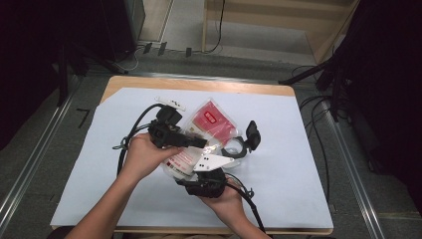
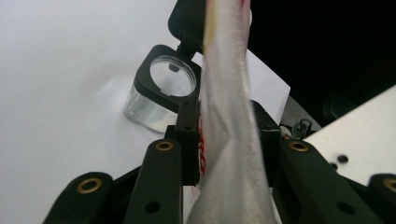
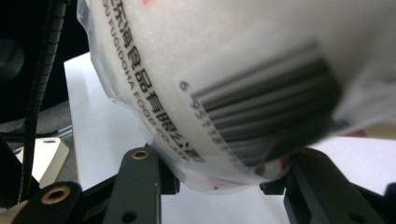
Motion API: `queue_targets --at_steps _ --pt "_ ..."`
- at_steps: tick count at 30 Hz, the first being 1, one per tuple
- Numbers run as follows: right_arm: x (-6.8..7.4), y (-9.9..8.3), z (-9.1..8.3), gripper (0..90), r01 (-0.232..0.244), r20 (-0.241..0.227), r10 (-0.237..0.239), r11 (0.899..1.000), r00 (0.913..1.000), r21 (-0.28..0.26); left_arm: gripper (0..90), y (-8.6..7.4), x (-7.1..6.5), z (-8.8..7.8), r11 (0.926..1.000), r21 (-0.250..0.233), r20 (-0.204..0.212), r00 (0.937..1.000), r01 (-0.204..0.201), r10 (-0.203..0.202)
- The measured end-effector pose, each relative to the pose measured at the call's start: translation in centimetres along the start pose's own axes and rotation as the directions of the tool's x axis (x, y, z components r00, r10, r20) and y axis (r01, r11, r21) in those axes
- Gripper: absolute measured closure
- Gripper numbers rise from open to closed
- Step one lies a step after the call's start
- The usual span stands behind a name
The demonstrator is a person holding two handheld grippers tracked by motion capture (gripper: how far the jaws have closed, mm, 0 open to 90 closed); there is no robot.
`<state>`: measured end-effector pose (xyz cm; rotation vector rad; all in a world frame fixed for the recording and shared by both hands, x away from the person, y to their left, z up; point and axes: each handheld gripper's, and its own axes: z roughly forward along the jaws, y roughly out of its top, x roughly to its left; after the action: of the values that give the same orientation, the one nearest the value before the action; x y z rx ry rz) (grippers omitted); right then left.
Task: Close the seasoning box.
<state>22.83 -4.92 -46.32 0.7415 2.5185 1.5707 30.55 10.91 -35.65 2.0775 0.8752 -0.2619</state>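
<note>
A clear plastic bag of white grains with red print hangs over the middle of the table, between both grippers. My left gripper comes in from the left and is shut on the bag's middle; its pads touch both sides of the twisted bag. My right gripper reaches up from below and is shut on the lower end, where a barcode bulges between its jaws. A clear jar with an open black flip lid stands just right of the bag, ahead of the left gripper.
A white paper sheet covers the wooden table. A small white strip lies at the far side behind the left gripper. Black cables trail from both grippers. Dark stands and more cables surround the table.
</note>
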Motion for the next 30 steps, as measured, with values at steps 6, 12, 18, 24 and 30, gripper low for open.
queue_targets --at_steps 6,12,18,24,30 --pt "0.1 -0.2 0.4 56.8 -0.009 0.028 0.008 1.0 0.9996 0.02 74.3 0.0 -0.2 0.6 0.9992 0.006 0.006 0.9992 0.039 -0.039" --pt "0.0 -0.3 0.4 59.4 -0.016 0.033 0.015 1.0 0.9993 0.023 71.2 0.0 -0.3 0.9 0.9999 0.012 0.011 0.9999 0.012 -0.012" --pt "-0.1 -0.2 0.3 61.2 -0.02 -0.009 0.02 1.0 0.9998 0.024 70.3 -0.1 -0.3 1.3 0.9965 0.06 0.006 0.9983 -0.059 0.059" --pt "-0.1 0.1 0.0 63.1 -0.023 -0.061 0.023 1.0 0.9978 0.005 64.1 -0.1 0.0 1.0 0.9961 0.065 0.053 0.997 -0.06 0.056" --pt "-0.2 0.2 -0.2 62.2 -0.016 -0.052 0.017 1.0 0.9985 0.014 60.6 -0.2 0.0 2.0 0.9988 0.049 0.07 0.9975 -0.008 0.004"
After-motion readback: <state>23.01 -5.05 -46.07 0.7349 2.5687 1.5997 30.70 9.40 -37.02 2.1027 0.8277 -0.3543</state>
